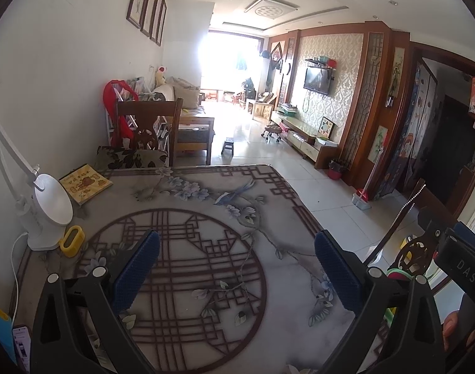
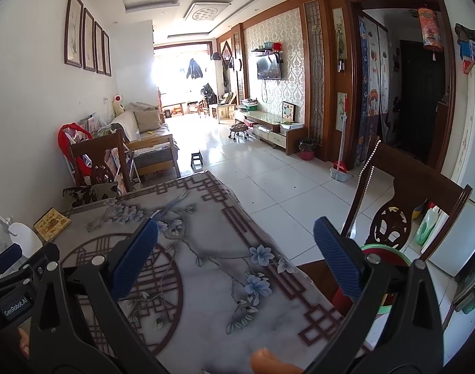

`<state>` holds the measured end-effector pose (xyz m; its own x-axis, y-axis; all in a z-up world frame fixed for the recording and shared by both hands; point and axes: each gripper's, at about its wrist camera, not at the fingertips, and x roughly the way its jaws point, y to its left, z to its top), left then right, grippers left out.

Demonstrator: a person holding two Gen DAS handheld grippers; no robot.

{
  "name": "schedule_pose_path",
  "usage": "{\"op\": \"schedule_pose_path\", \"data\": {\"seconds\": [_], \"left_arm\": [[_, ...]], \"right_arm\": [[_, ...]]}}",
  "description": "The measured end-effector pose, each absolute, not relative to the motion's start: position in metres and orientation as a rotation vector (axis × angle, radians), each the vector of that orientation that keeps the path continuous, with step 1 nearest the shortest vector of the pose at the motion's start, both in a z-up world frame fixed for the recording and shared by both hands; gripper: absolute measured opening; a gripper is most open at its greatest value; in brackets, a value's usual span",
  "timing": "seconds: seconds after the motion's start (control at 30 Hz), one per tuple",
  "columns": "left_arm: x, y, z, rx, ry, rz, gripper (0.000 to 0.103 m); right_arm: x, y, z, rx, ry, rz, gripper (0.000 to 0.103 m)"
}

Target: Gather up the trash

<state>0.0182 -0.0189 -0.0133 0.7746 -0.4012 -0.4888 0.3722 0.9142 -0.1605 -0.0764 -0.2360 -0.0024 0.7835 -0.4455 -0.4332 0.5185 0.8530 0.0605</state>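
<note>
Seemingly nothing is left to pick up on the table with the grey flower-and-lattice printed cover (image 1: 206,218), or the trash lies out of frame: neither view shows scraps on it. The left gripper (image 1: 237,255) and right gripper (image 2: 234,243) both hover over the cloth with blue-padded fingers spread apart, holding nothing. A round green-rimmed red basin (image 2: 390,255) on the dark wooden chair (image 2: 418,187) at the table's right edge may be the bin; its contents are hidden. Whether collecting is finished or unstarted, I cannot tell.
</note>
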Motion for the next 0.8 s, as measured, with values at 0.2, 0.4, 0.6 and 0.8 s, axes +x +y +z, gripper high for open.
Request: {"op": "schedule_pose_path", "data": {"seconds": [0.2,0.4,0.6,0.8], "left_arm": [[0.019,-0.019,-0.014,-0.057,0.543,-0.419,0.095],[0.019,-0.02,-0.016,-0.052,0.544,-0.422,0.095],[0.02,-0.021,-0.018,-0.05,0.552,-0.423,0.095],[0.028,-0.017,-0.03,-0.052,0.572,-0.412,0.095]], "right_arm": [[-0.075,-0.239,-0.003,0.187,0.427,-0.523,0.098],[-0.075,-0.238,-0.003,0.188,0.428,-0.524,0.099],[-0.071,-0.24,-0.008,0.186,0.442,-0.52,0.098],[-0.06,-0.239,-0.016,0.178,0.472,-0.505,0.099]]}}
